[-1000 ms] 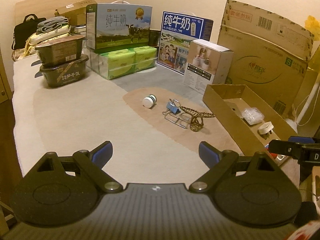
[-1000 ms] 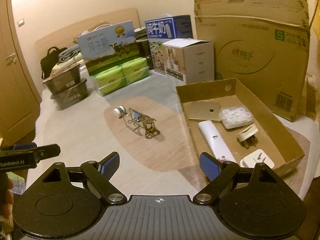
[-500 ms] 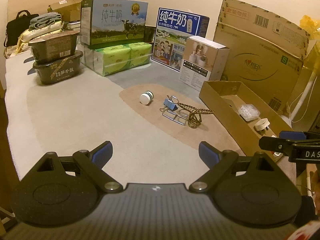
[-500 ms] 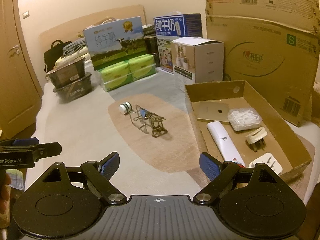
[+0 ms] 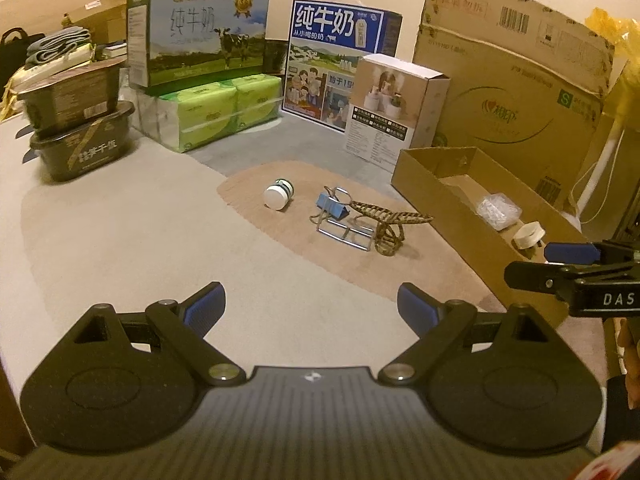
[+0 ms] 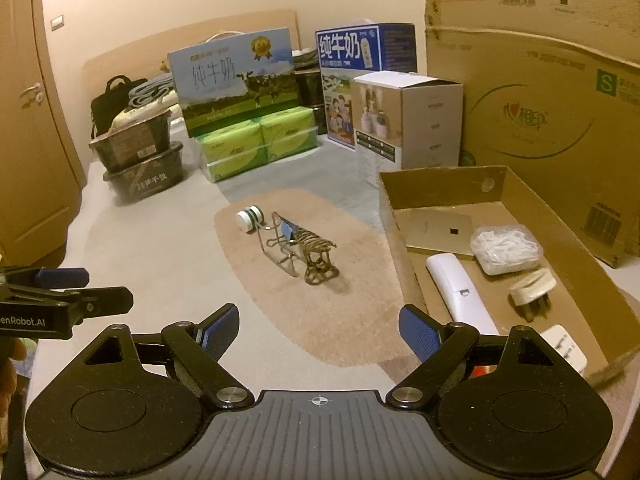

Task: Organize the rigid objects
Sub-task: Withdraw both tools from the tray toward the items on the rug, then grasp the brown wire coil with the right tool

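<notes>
On the tan patch of the rug lie a small white jar (image 5: pixel 278 196) (image 6: pixel 249 218), a blue binder clip (image 5: pixel 333 207) (image 6: pixel 287 229), a wire rack (image 5: pixel 346 234) (image 6: pixel 280 250) and a woven metal stand (image 5: pixel 386 222) (image 6: pixel 316 254). A shallow cardboard tray (image 5: pixel 432 188) (image 6: pixel 440 194) to their right holds a white remote (image 6: pixel 460 292), a gold card (image 6: pixel 438 232), a plastic bag of white bits (image 6: pixel 504 246) (image 5: pixel 498 210) and white plugs (image 6: pixel 534 288) (image 5: pixel 528 236). My left gripper (image 5: pixel 310 306) is open and empty, short of the loose items. My right gripper (image 6: pixel 320 328) is open and empty, near the tray's near-left corner.
Milk cartons (image 5: pixel 200 36) (image 5: pixel 340 56), green tissue packs (image 5: pixel 212 114), a white box (image 5: pixel 394 108), black food tubs (image 5: pixel 80 136) and a big cardboard box (image 5: pixel 512 80) line the back. A wooden door (image 6: pixel 28 128) stands at the left.
Both grippers have moved a little forward towards the loose items; the scene looks closer. Both stay open. Nothing on the rug has moved.
</notes>
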The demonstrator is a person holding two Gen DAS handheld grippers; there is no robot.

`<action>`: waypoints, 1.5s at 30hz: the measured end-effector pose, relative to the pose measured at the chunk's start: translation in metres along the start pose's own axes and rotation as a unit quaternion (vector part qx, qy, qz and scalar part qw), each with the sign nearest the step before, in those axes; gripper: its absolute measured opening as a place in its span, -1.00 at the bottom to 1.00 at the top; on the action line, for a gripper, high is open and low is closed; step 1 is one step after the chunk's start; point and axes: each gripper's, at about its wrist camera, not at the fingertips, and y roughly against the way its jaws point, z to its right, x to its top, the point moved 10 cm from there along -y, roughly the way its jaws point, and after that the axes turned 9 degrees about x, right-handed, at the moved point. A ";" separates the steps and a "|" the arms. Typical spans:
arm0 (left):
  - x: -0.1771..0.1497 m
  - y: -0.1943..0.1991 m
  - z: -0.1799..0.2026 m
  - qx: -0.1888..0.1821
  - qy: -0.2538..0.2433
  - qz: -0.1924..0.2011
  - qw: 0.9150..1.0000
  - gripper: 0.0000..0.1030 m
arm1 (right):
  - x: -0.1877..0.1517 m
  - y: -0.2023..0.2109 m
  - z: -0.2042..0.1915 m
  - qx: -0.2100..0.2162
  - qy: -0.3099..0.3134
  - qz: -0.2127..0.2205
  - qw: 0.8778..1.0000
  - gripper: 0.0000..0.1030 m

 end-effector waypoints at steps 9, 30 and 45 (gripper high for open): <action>0.012 -0.048 0.003 -0.020 -0.037 -0.009 0.999 0.78 | 0.013 -0.043 0.008 0.016 0.028 -0.007 0.999 0.68; 0.016 -0.131 0.008 -0.059 -0.064 -0.011 0.996 0.77 | 0.032 -0.156 0.027 0.023 0.129 -0.089 0.987 0.13; 0.008 -0.130 0.000 -0.069 -0.076 -0.003 0.995 0.76 | 0.021 -0.177 0.013 0.046 0.100 -0.121 0.986 -0.52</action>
